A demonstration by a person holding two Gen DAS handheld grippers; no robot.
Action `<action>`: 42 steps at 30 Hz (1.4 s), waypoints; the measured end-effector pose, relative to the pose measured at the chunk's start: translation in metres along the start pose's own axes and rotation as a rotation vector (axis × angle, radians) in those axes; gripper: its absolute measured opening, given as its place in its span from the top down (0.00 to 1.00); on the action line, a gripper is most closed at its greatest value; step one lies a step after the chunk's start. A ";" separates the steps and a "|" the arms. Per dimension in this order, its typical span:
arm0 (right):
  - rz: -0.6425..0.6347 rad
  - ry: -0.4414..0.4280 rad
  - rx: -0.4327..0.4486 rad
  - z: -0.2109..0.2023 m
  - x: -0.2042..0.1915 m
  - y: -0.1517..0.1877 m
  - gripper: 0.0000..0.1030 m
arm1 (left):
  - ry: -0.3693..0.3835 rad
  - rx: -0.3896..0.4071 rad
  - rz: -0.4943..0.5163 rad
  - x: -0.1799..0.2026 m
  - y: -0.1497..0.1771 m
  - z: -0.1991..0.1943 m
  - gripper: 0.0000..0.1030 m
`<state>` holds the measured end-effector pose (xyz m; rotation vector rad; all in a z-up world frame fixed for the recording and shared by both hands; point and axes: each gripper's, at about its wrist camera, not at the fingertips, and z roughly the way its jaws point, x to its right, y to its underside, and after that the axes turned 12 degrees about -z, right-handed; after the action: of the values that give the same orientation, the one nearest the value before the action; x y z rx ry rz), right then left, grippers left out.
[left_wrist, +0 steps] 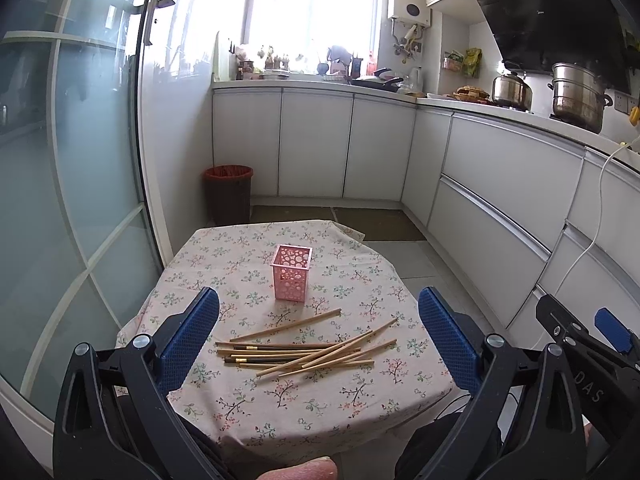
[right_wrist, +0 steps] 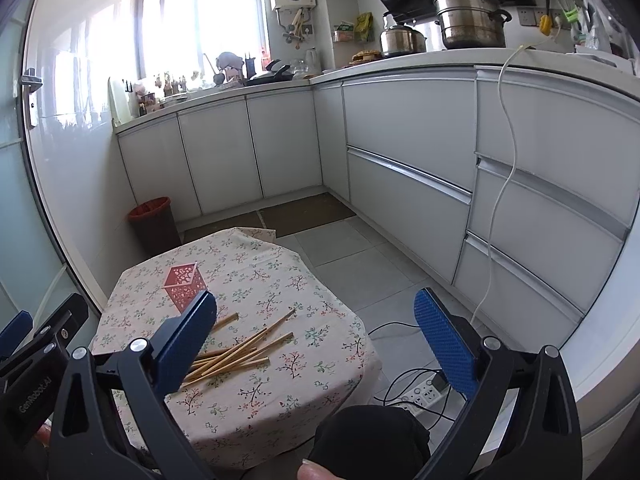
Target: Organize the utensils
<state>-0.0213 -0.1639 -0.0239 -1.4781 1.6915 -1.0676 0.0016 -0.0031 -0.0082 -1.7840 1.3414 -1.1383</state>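
A loose pile of several wooden chopsticks (left_wrist: 308,350) lies on the floral tablecloth (left_wrist: 280,400), some with dark handles. Behind the pile stands an upright pink perforated holder (left_wrist: 291,273). My left gripper (left_wrist: 318,336) hovers open above the near side of the table, its blue pads wide apart and holding nothing. In the right wrist view the chopsticks (right_wrist: 240,354) and pink holder (right_wrist: 185,286) sit to the left. My right gripper (right_wrist: 316,342) is open and empty, off the table's right edge; its left finger hides part of the pile.
A red-lined dark bin (left_wrist: 229,193) stands beyond the table by a glass door (left_wrist: 80,160). White cabinets (right_wrist: 408,184) run along the back and right. A power strip (right_wrist: 424,394) with cables lies on the tiled floor. A knee in dark cloth (right_wrist: 368,436) is close below.
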 end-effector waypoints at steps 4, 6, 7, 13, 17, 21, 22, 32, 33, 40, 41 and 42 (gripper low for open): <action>-0.001 -0.002 -0.003 0.001 -0.001 0.001 0.06 | -0.003 -0.009 0.002 0.000 0.001 0.001 0.07; 0.001 -0.003 -0.005 0.001 0.000 0.001 0.06 | -0.003 -0.008 -0.001 0.000 0.001 0.000 0.07; 0.002 -0.004 -0.006 0.002 0.000 0.001 0.06 | -0.001 -0.002 0.000 0.000 0.001 0.000 0.07; 0.004 -0.007 -0.011 0.003 0.000 0.002 0.06 | -0.004 0.002 0.000 0.001 0.000 0.001 0.07; 0.004 -0.009 -0.015 0.005 0.000 0.002 0.06 | -0.007 -0.006 -0.003 0.000 0.000 0.001 0.07; 0.004 -0.011 -0.018 0.006 0.000 0.003 0.06 | -0.010 -0.013 -0.003 0.000 -0.001 0.001 0.07; 0.004 -0.012 -0.020 0.006 0.000 0.002 0.06 | -0.010 -0.014 -0.003 0.000 0.000 0.001 0.07; 0.065 -0.046 -0.053 0.031 0.010 0.007 0.06 | -0.031 -0.100 -0.055 -0.010 -0.012 0.025 0.07; 0.078 -0.067 -0.065 0.037 0.013 0.009 0.06 | -0.031 -0.110 -0.065 -0.014 -0.014 0.032 0.07; 0.195 -0.164 -0.226 0.100 0.030 0.029 0.06 | 0.171 -0.261 -0.168 -0.040 -0.035 0.110 0.07; 0.207 -0.171 -0.253 0.110 0.031 0.033 0.06 | 0.231 -0.305 -0.152 -0.038 -0.031 0.129 0.07; 0.219 -0.178 -0.282 0.120 0.032 0.037 0.07 | 0.263 -0.378 -0.089 -0.031 -0.025 0.149 0.07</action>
<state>0.0615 -0.2136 -0.1108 -1.4664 1.8783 -0.5824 0.1429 0.0310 -0.0594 -2.0273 1.7406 -1.2661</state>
